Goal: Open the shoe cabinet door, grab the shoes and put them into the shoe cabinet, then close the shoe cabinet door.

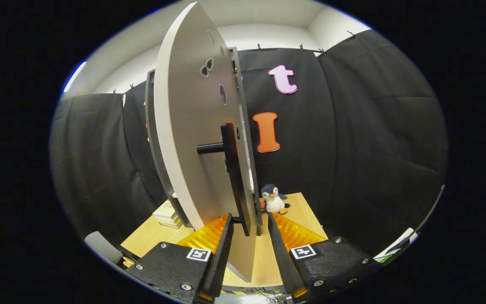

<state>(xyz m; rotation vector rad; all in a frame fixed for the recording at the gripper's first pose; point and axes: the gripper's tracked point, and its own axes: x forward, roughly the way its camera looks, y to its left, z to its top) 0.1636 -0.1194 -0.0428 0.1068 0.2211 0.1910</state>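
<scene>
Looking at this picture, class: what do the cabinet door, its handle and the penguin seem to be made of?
Cabinet door: likely laminated board, matte pale, with drilled holes. Handle: matte black bar, metal or plastic, unclear. Penguin: soft fuzzy plush. The gripper has its jaws open, straddling the door's edge.

Test booth, not a home: black cloth wall clipped up behind a light wooden table, white room ceiling above it. Toy penguin and stacked books on the table as props.
</scene>
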